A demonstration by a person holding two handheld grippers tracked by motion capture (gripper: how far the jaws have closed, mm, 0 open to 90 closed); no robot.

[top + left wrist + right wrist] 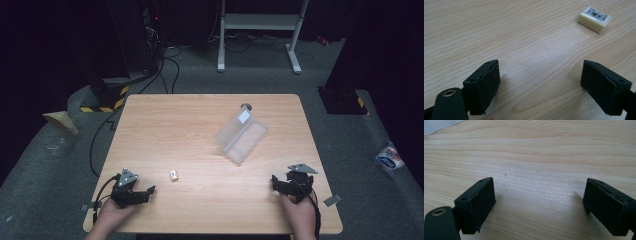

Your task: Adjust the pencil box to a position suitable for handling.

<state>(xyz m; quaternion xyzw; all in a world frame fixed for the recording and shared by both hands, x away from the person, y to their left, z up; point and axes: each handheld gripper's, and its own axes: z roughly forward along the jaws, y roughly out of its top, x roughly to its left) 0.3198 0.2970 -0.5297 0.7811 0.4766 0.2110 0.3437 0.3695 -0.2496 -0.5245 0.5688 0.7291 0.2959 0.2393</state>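
High view showed both grippers, left (141, 192) and right (281, 184), resting with jaws apart, empty, eraser (174, 175) and box (241, 136) untouched between them, seemingly ready to start.

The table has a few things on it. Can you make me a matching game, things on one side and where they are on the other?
Things:
1. eraser
2. clear plastic case
3. left gripper
4. right gripper

Places or states:
A. lying open, right of the table's middle
B. near front right corner of the table, jaws open
C. small and white, just right of the left gripper
D. near front left corner, jaws open

Pairs: 1-C, 2-A, 3-D, 4-B
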